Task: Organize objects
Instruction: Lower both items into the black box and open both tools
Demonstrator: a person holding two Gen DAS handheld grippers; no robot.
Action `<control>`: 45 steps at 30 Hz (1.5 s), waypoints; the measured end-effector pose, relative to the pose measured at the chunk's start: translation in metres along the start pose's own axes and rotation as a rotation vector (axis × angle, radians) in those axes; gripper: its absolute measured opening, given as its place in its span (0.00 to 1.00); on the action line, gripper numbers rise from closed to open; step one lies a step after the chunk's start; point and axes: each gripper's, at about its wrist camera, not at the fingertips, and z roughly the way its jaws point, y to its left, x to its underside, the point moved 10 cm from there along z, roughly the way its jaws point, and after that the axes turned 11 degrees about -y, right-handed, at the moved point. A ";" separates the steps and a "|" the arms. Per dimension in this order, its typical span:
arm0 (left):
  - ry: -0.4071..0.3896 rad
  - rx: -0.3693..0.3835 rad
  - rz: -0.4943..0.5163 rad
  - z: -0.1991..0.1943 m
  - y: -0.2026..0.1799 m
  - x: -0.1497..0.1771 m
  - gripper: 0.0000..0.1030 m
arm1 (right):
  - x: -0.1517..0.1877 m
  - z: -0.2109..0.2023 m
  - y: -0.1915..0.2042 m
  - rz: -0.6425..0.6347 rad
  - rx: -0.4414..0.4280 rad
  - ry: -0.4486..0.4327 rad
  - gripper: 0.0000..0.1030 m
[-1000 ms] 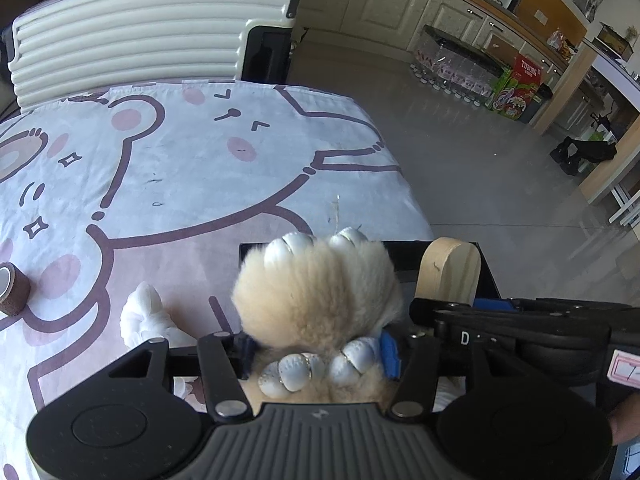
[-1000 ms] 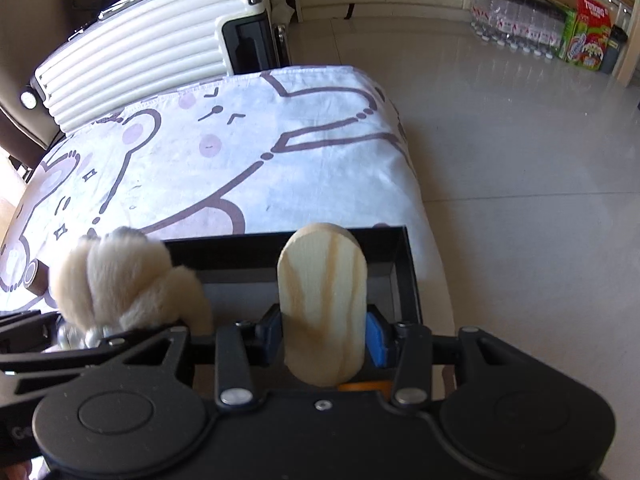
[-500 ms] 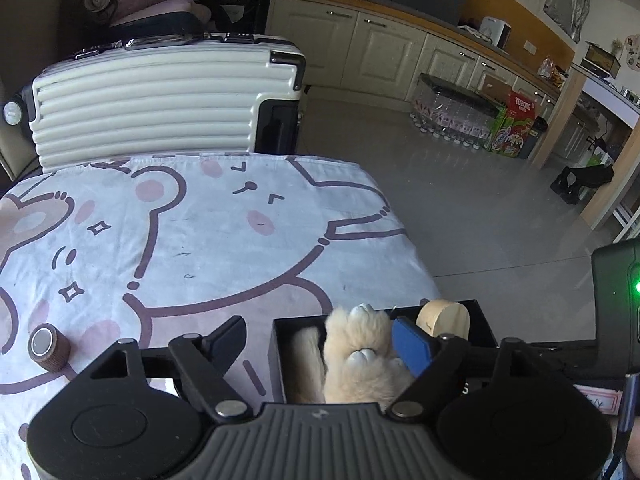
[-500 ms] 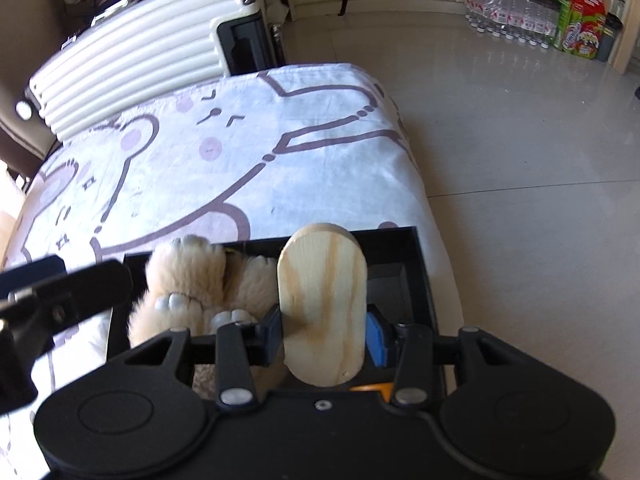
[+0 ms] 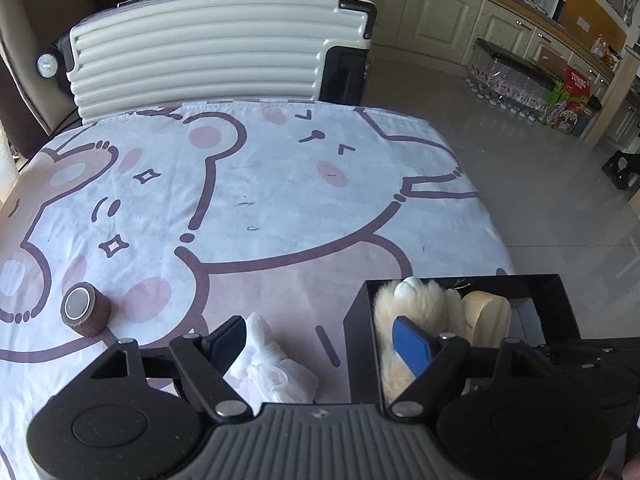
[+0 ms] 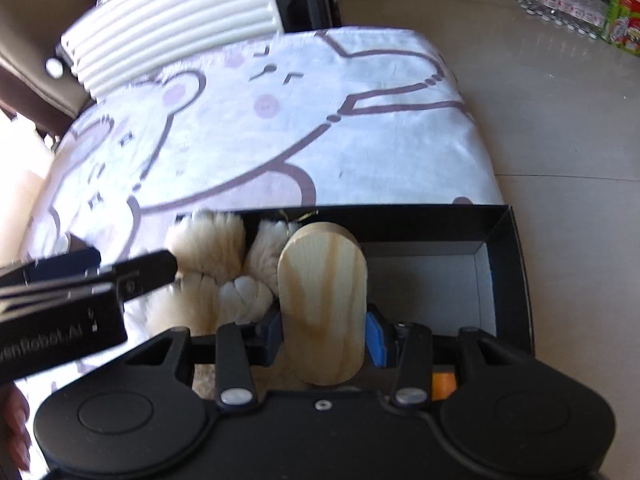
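the right gripper [image 6: 324,330] has its fingers closed tight on a smooth wooden block [image 6: 323,304] with round ends, and holds it up on end over the black box [image 6: 516,280] at the near right corner of the worktop [image 5: 280,200]. the left gripper [image 5: 320,344] has its fingers wide apart and holds nothing; they have just been opening. one blue finger pad hangs over the fluffy paw toy [image 5: 412,320], which now lies inside the box at its left side. the toy is soft, cream and furry, with round white toes. the block could land on the toy and tip over, because the toy fills much of the left side of the box. it may also slip, since the wood is smooth and the pads grip only its lower part. the open left fingers sit close to the box wall and could bump it and push the light box along the cloth. a crumpled white tissue [image 5: 272,364] lies just left of the box, and a small brown roll of tape [image 5: 85,309] stands further left. both wait on the soft cloth with a cartoon bear.
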 end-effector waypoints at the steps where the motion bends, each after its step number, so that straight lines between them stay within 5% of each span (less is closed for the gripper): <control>1: 0.006 -0.005 0.005 0.001 0.001 0.001 0.78 | 0.000 0.000 0.000 0.004 0.001 0.003 0.43; 16: 0.002 0.018 0.006 -0.002 -0.004 0.000 0.78 | 0.003 -0.007 -0.007 0.017 0.004 0.047 0.42; 20: -0.001 0.019 0.012 -0.003 -0.005 0.000 0.78 | -0.003 -0.008 -0.003 0.003 0.012 -0.010 0.44; 24: -0.002 0.020 0.014 -0.005 -0.006 0.000 0.78 | -0.011 -0.015 -0.011 0.025 0.038 -0.042 0.59; 45: -0.017 0.049 0.056 -0.040 -0.024 -0.004 0.78 | -0.015 -0.083 -0.031 0.027 0.083 -0.149 0.62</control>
